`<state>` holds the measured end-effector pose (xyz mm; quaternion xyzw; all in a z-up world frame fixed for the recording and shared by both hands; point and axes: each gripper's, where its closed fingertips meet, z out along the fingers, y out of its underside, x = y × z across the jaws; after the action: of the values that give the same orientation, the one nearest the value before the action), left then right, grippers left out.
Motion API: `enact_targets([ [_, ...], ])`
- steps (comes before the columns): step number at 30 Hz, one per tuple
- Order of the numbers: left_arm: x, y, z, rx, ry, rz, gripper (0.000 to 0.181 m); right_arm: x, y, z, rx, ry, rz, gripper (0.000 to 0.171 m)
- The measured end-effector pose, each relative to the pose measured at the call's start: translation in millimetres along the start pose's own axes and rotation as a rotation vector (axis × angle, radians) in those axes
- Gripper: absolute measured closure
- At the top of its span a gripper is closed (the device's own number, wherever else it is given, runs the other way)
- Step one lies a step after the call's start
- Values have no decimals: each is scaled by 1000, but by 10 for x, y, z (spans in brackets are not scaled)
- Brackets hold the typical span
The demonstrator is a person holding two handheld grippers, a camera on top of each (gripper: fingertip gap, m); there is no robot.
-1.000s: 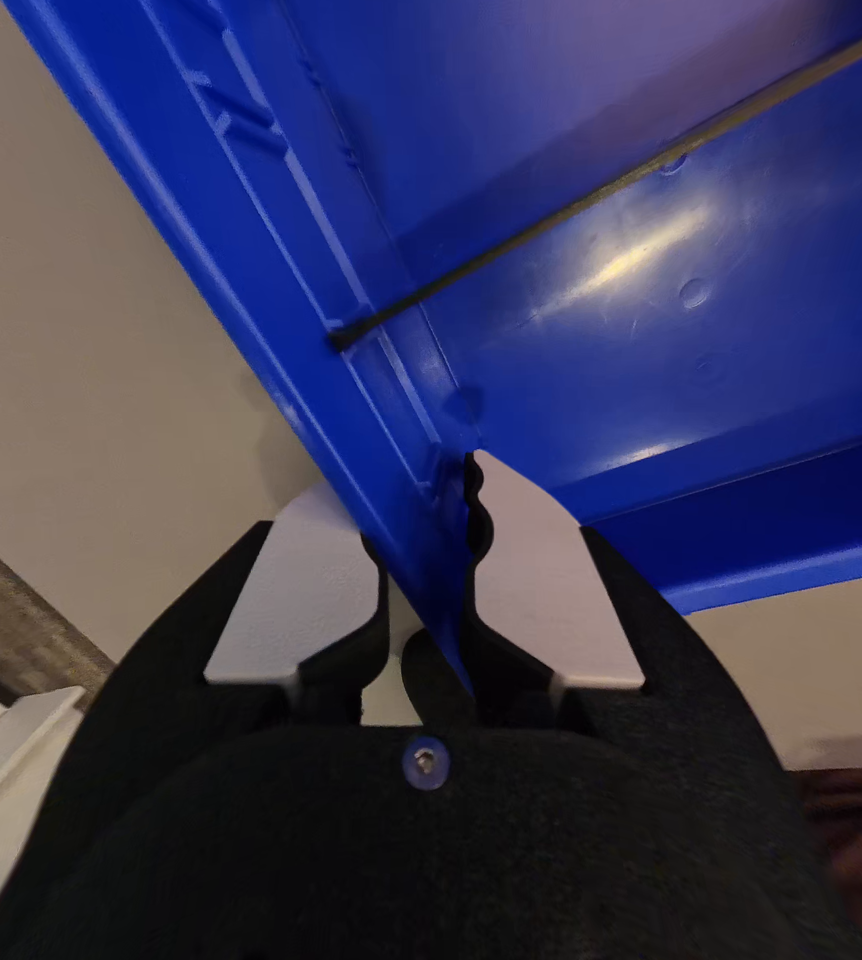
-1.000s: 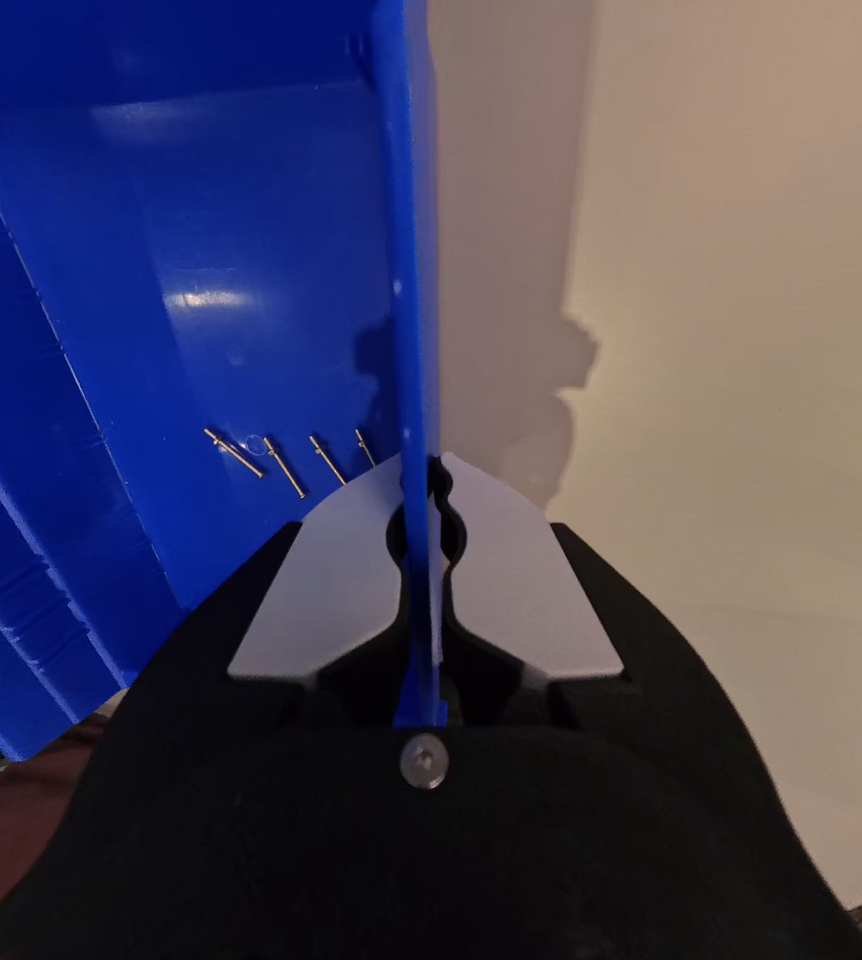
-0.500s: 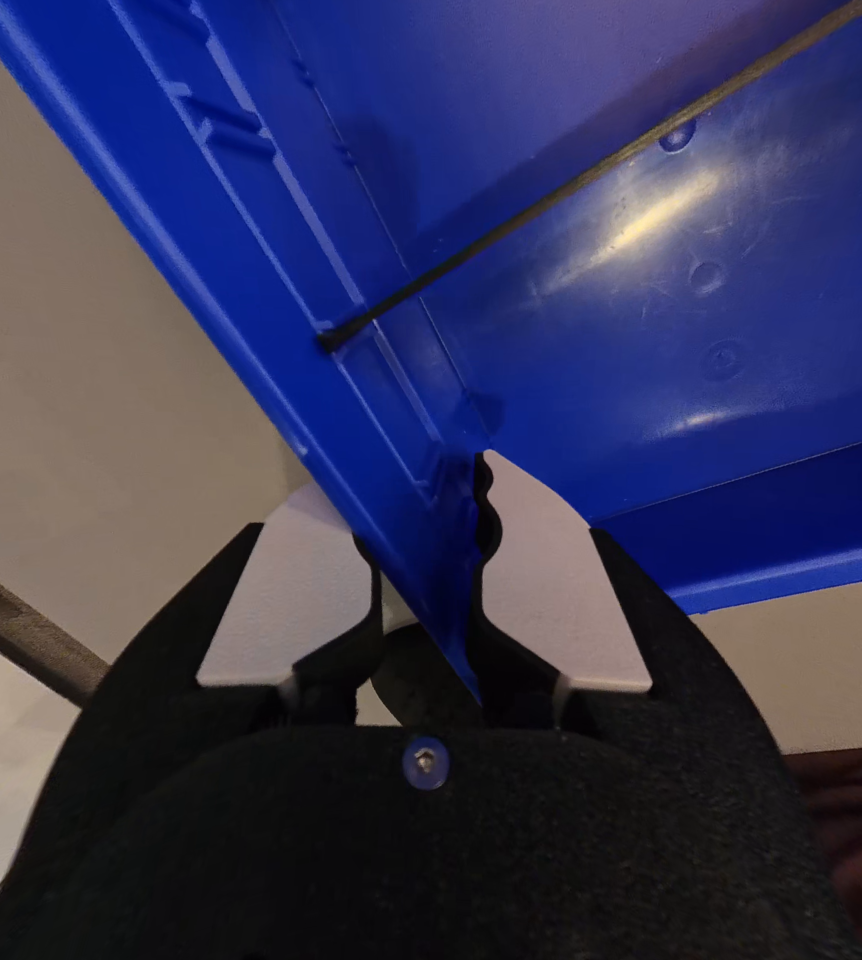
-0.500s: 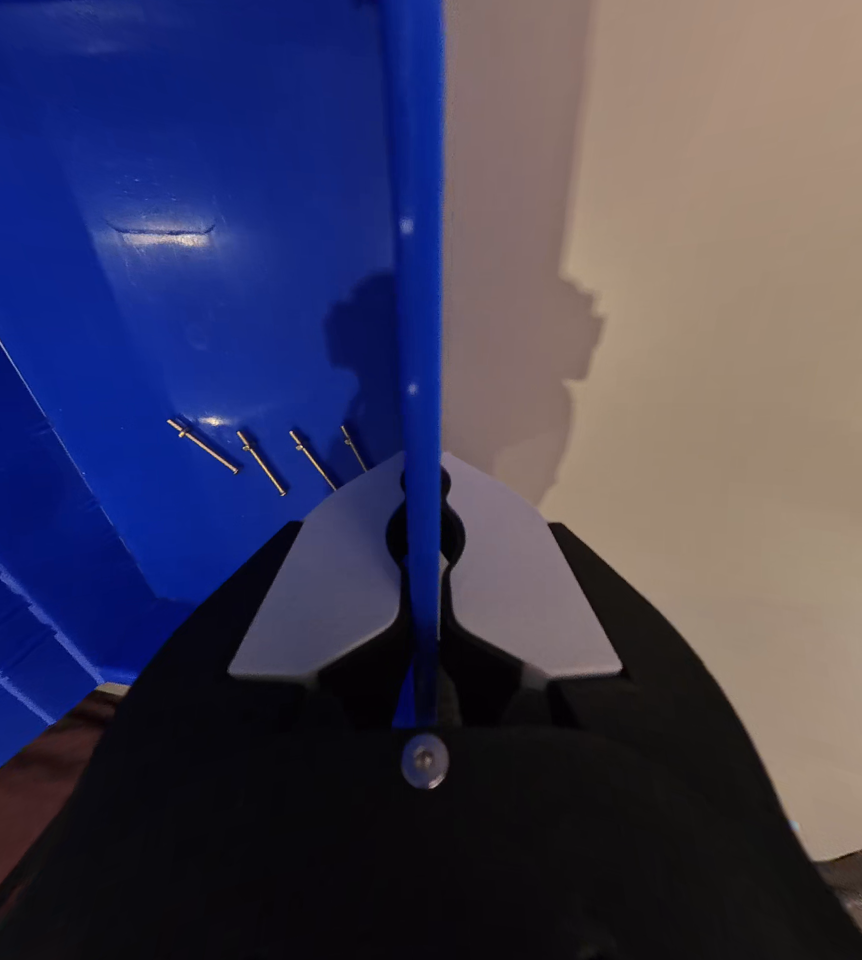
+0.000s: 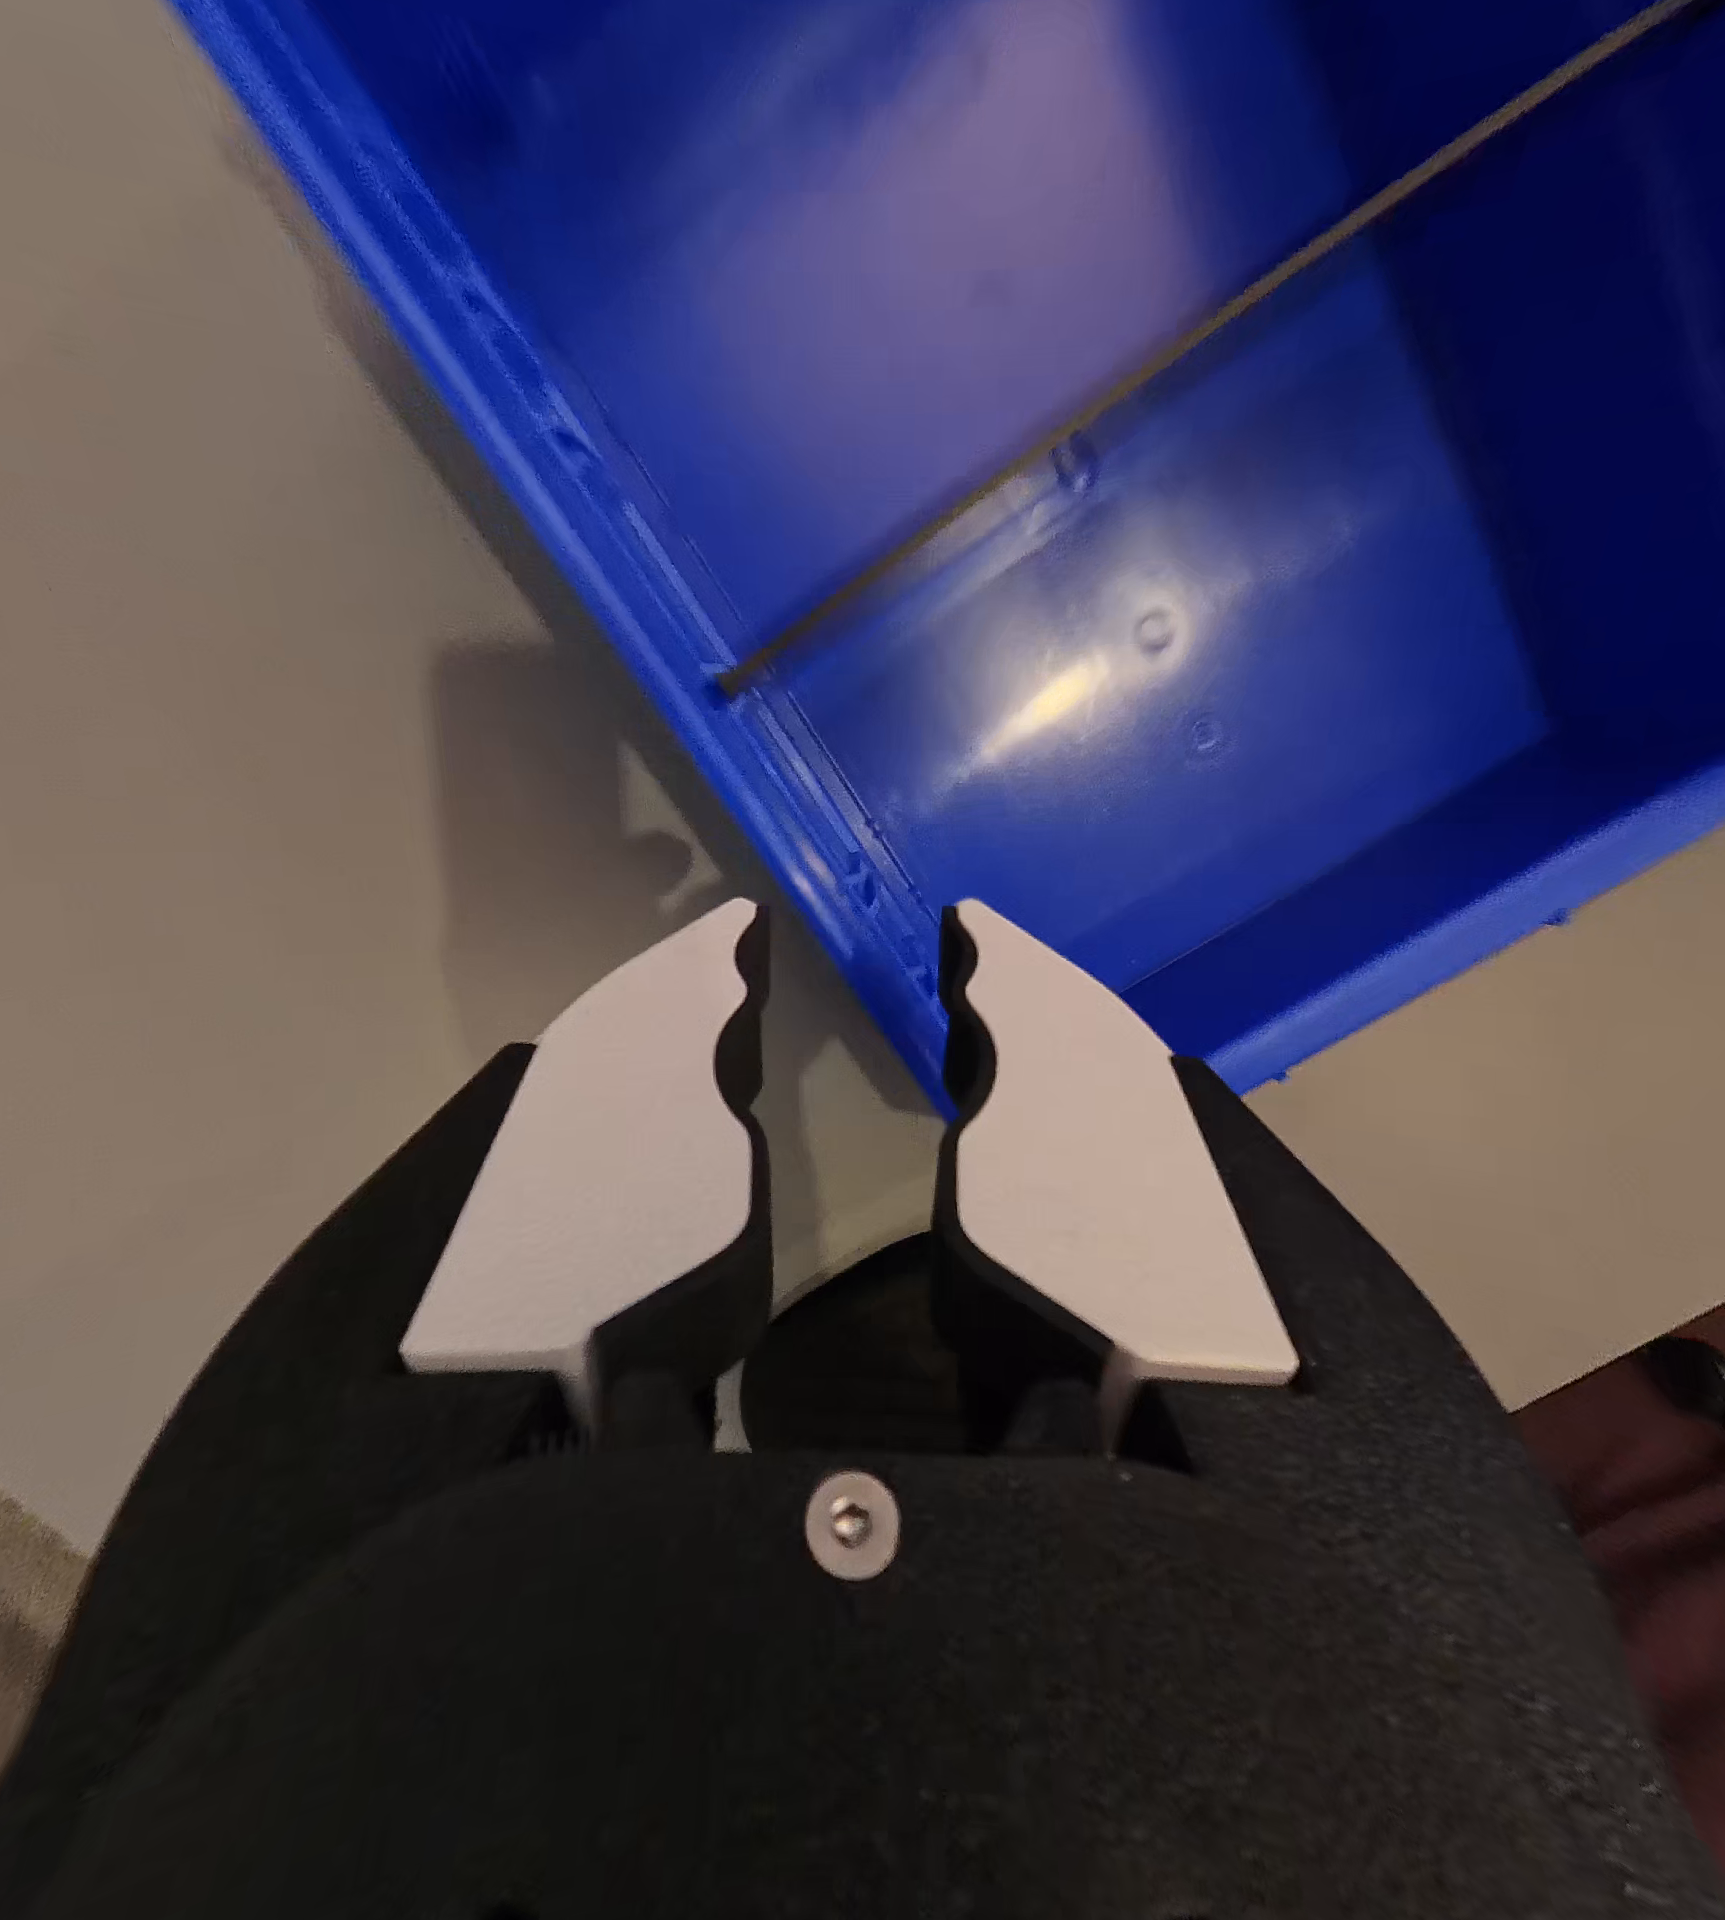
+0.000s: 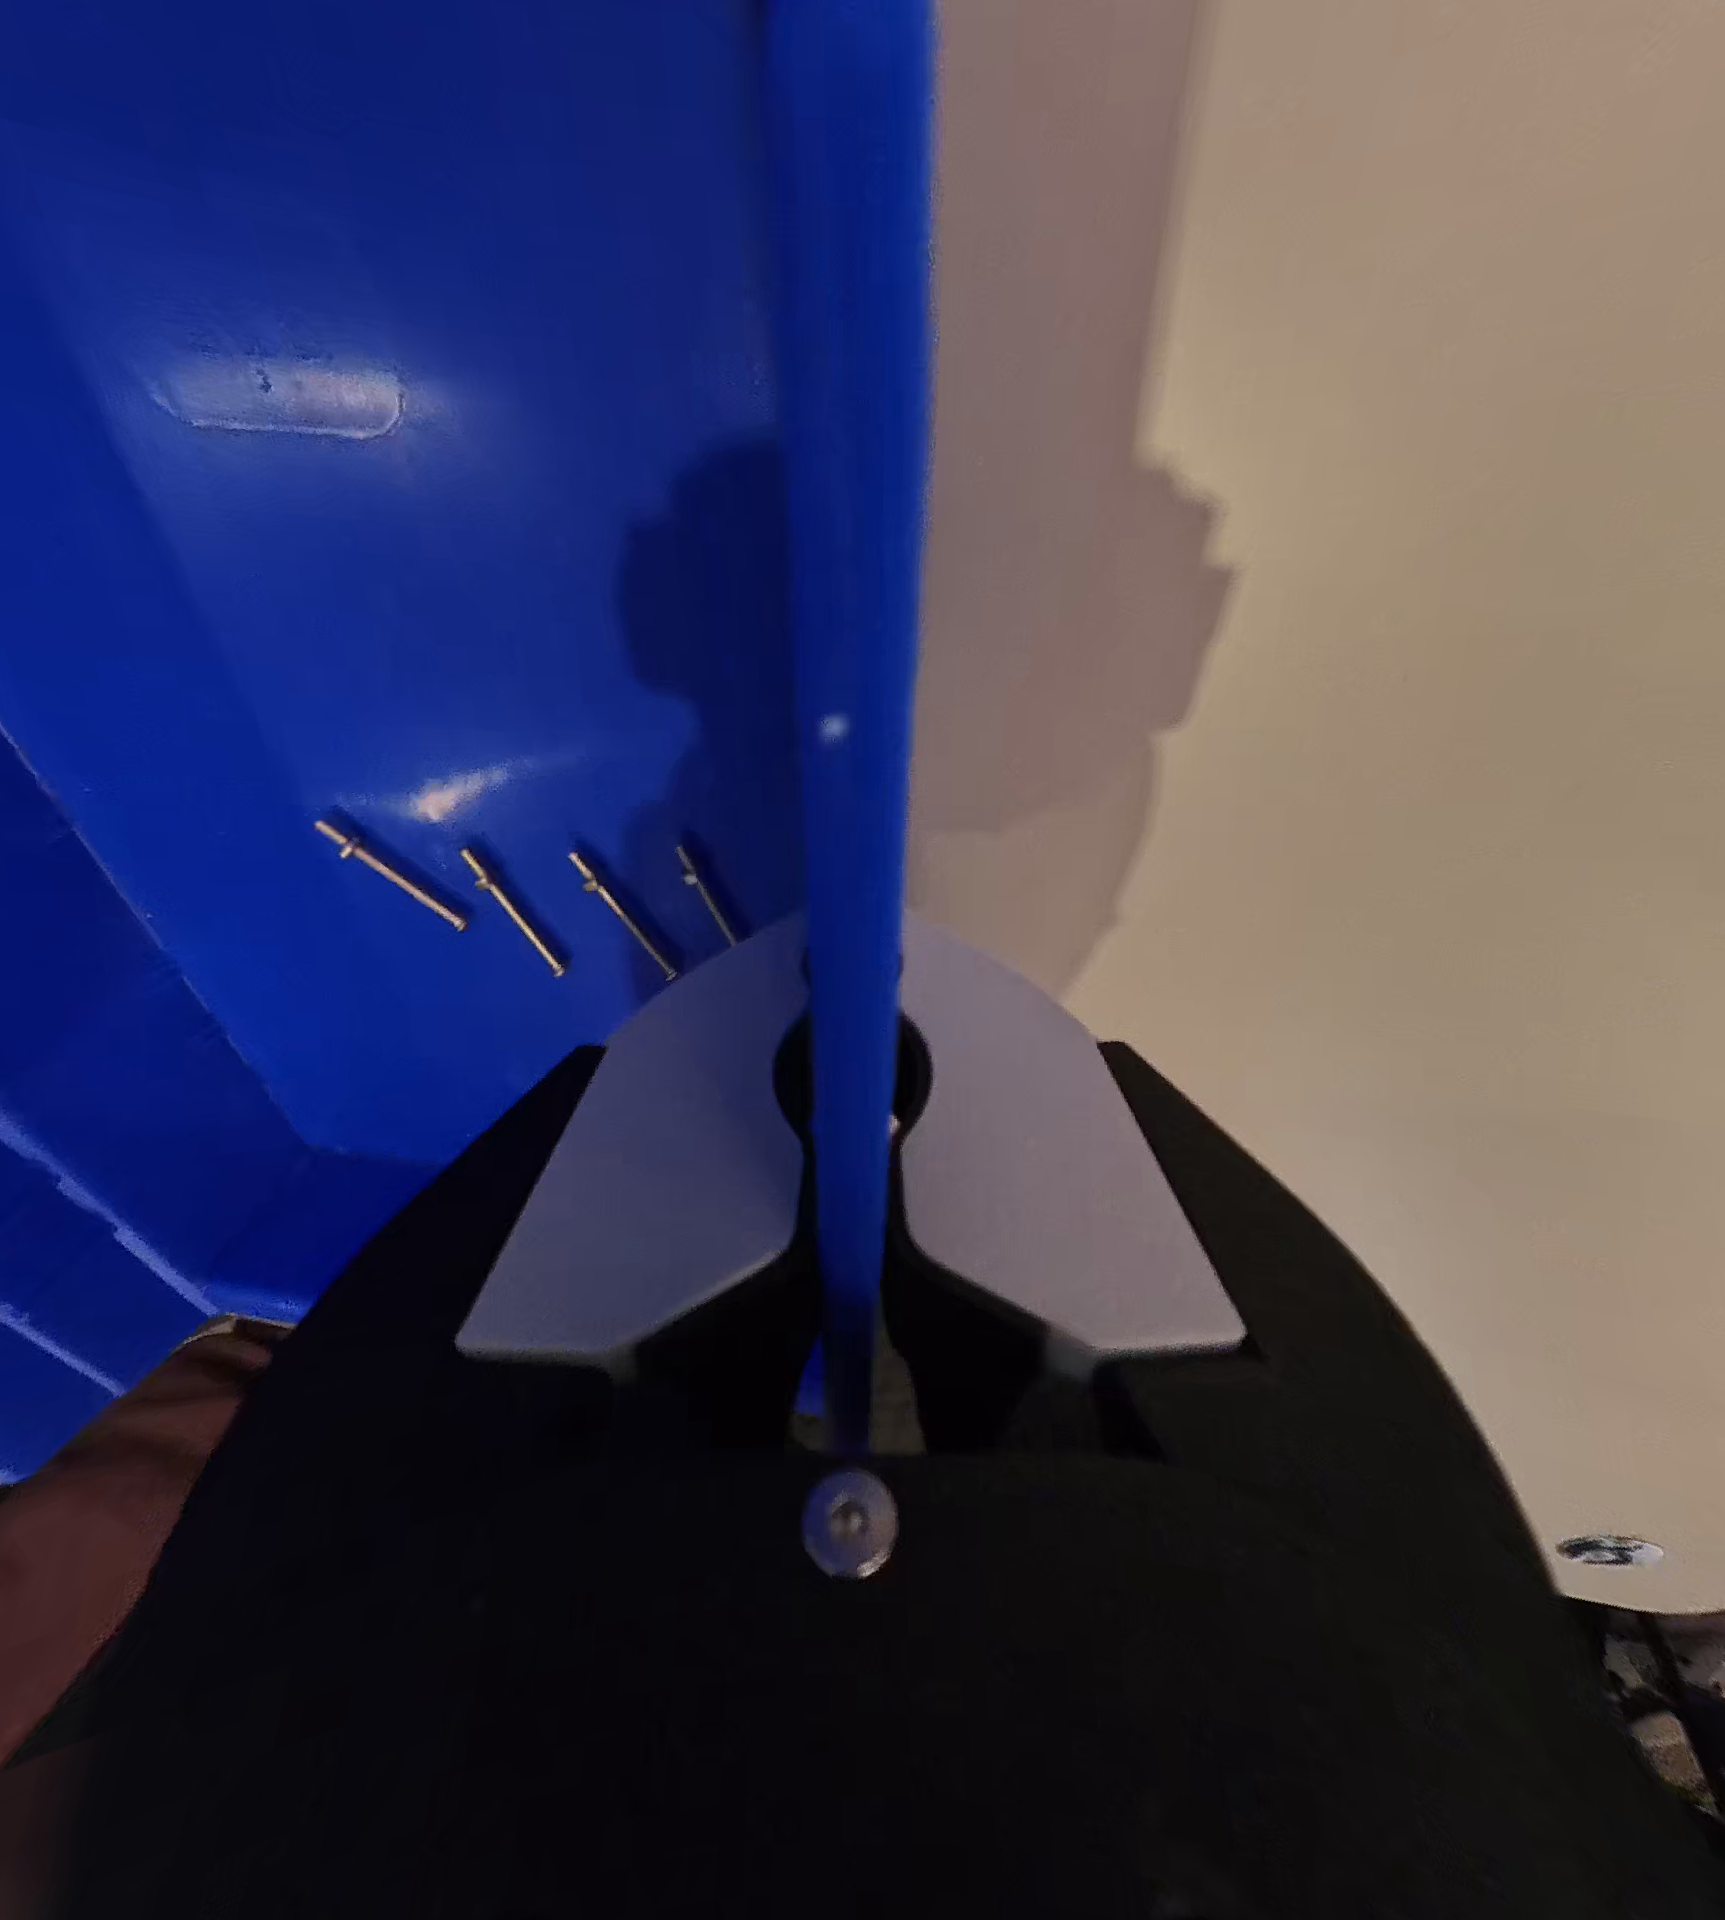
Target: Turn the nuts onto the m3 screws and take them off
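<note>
left gripper (image 5: 850, 914) agape astride corner wall of blue bin (image 5: 1201, 665)

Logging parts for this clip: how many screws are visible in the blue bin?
4, in a row on the blue bin floor: screws at and, the last partly behind the right gripper. More may be hidden.

Glossy blue plastic bin (image 5: 1097, 436) gleams under light; 4 brassy metal screws (image 6: 515, 914) lie inside. Matt, grainy black gripper bodies carry smooth pale fingers (image 5: 619, 1143) over a matt cream tabletop (image 6: 1460, 831).
</note>
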<state>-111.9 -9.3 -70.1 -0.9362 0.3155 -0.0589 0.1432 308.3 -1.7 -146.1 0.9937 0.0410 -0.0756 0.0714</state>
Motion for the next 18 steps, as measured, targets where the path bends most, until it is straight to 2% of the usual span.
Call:
enact_targets([
  [5,-45,-53,-426,177,36,0,154,-1,-4,8,-24,-26,6,165],
  [12,-176,145,-945,323,21,-22,156,188,56,-35,10,-107,49,166],
  [15,-232,240,-1136,387,26,-39,156,296,134,-161,45,-156,97,166],
  [18,-317,344,-1285,439,25,-65,156,410,170,-418,113,-135,135,166],
])
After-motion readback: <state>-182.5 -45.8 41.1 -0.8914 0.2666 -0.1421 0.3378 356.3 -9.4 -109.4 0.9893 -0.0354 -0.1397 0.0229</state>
